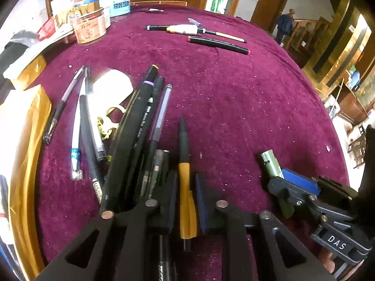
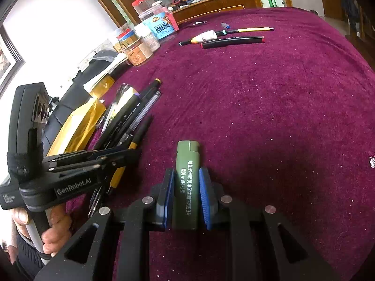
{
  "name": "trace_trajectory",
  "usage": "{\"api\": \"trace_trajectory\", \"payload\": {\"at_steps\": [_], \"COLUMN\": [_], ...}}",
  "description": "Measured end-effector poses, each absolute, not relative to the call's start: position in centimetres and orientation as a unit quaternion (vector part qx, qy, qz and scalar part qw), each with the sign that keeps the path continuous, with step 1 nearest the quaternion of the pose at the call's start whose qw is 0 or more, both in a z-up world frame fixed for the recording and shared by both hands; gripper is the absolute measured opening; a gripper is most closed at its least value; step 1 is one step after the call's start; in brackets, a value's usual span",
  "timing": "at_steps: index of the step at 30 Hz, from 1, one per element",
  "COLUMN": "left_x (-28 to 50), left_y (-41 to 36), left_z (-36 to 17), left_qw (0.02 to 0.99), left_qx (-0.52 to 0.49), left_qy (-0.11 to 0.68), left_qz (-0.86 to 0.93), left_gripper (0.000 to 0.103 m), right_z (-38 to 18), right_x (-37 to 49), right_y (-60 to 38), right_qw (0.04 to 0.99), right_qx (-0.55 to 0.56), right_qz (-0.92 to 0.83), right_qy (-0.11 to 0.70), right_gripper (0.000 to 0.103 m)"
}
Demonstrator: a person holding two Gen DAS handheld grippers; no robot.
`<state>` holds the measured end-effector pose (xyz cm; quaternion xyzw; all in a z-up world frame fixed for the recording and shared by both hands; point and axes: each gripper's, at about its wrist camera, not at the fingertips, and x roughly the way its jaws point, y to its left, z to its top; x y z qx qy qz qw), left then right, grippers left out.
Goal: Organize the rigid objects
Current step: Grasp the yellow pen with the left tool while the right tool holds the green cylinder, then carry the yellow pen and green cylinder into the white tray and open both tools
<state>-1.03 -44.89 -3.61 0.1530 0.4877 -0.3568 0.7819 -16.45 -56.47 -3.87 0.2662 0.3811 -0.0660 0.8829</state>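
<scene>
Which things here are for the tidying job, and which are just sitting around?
For the job:
- yellow-and-black pen in the left gripper
- green lighter in the right gripper
- pile of pens
- far pens

Just lying about:
- jars and tins
- yellow envelopes

Left wrist view: lower end of the yellow-and-black pen hidden under the gripper body at the bottom of the frame. Pen pile overlaps; individual lower tips not separable. Jar labels at upper left too blurred to read. Right wrist view: base of the green lighter hidden behind the linkage; person's hand cut off at lower left.
</scene>
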Motion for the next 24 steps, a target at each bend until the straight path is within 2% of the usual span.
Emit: {"api": "trace_trajectory", "payload": {"at_steps": [4, 9, 13, 18, 24], "left_x": [-1.1, -3.4, -4.3, -3.3, -0.7], "left_y": [-43.5, -40.1, -35.5, -28.0, -19.3], "left_z": [-3.4, -1.4, 1.0, 4.6, 6.3], "left_qw": [0.771, 0.771, 0.783, 0.816, 0.852], "left_qx": [0.114, 0.051, -0.004, -0.078, -0.13], "left_qy": [0.504, 0.489, 0.475, 0.444, 0.419], "left_qz": [-0.372, -0.405, -0.401, -0.361, -0.287], "left_gripper": [0.006, 0.007, 0.007, 0.007, 0.007], "right_z": [-3.9, -3.8, -2.5, 0.1, 3.7], "right_x": [-16.4, -16.5, -17.5, -16.7, -12.1], "right_y": [-56.5, -56.4, -55.8, -51.4, -42.8], "right_qw": [0.883, 0.884, 0.904, 0.921, 0.925], "right_qx": [0.266, 0.263, 0.245, 0.239, 0.206], "right_qz": [-0.066, -0.07, -0.07, -0.009, 0.115], "right_qy": [0.381, 0.38, 0.343, 0.307, 0.298], "right_gripper": [0.021, 0.021, 0.02, 0.02, 0.02]}}
